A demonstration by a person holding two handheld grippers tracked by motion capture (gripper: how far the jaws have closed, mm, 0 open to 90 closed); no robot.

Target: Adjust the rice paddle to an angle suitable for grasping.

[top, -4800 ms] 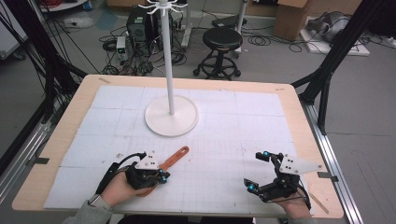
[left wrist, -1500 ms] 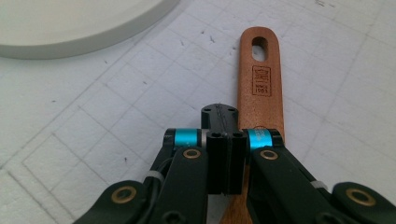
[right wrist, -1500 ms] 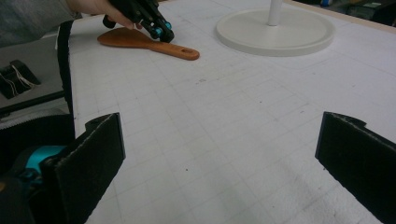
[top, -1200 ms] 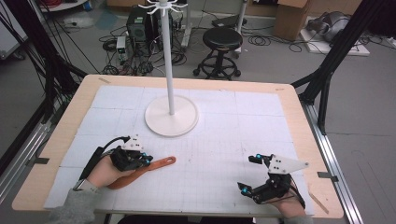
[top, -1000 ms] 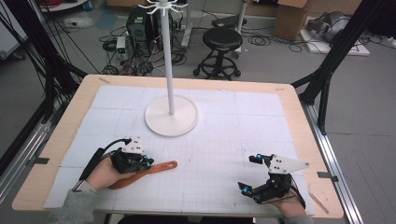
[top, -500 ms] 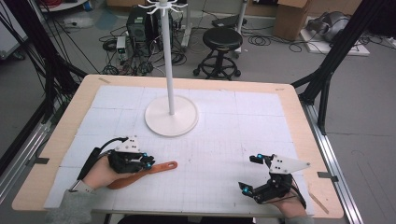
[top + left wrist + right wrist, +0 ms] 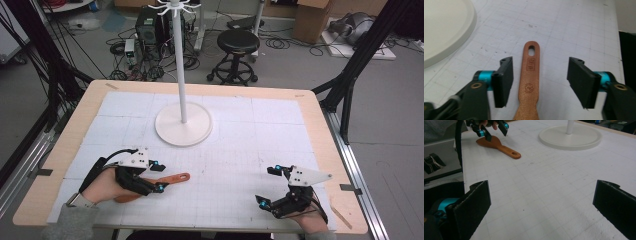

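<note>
Since the wooden spatula (image 7: 530, 80) lying flat on the table mat (image 7: 250, 150) looks light, stiff and smooth, we would pinch its narrow handle between the left gripper (image 7: 540, 82), whose jaws have just been opening and stand apart either side of it untouching, while the right gripper (image 7: 541, 205) gapes empty

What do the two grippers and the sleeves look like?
Each gripper, left and right, has a black body, flat black jaws, blue joints and a grey three-cornered plate on top. A black cable loops from the left one. The sleeves are grey.
</note>
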